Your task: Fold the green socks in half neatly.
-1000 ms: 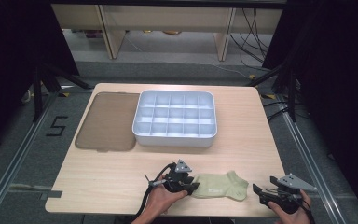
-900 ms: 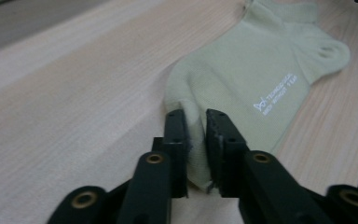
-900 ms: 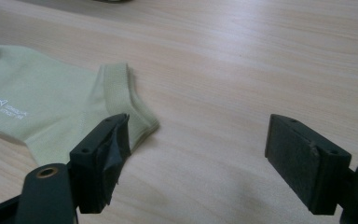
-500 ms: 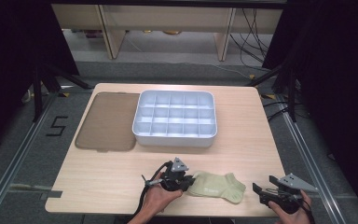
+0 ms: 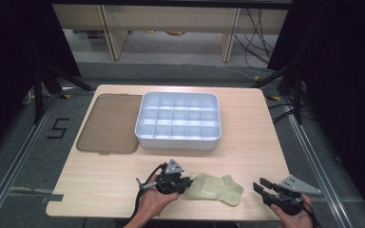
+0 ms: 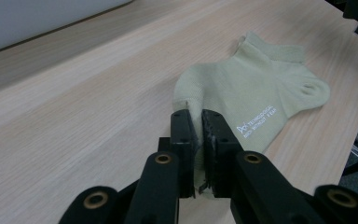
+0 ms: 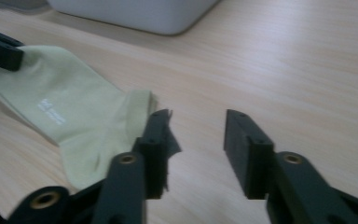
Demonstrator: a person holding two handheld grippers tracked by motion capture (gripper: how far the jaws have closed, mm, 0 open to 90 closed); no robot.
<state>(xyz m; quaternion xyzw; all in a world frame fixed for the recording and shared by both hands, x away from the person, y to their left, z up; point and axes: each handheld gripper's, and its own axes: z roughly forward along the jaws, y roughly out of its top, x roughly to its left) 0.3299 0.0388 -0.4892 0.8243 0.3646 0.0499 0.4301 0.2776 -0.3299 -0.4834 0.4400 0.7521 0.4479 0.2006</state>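
Observation:
A pale green ankle sock [image 5: 217, 191] lies flat near the table's front edge. My left gripper [image 5: 186, 183] is shut on the sock's toe end, and the fabric is pinched between its jaws [image 6: 199, 127]. The rest of the sock [image 6: 256, 88] stretches away from it, with small white lettering on it. My right gripper [image 5: 262, 188] sits just right of the sock's cuff. Its jaws [image 7: 196, 135] have just been closing, but a gap remains and nothing is between them. The sock's cuff [image 7: 79, 121] lies beside its left jaw.
A white compartment tray [image 5: 178, 141] stands mid-table, behind the sock. A brown flat lid [image 5: 109, 123] lies to its left. Bare wooden tabletop [image 5: 252, 142] runs along the right side. The front edge is close under both hands.
My left gripper has shifted slightly left and up with the sock's end, and the sock has slid a little with it. The right hand has stayed in place.

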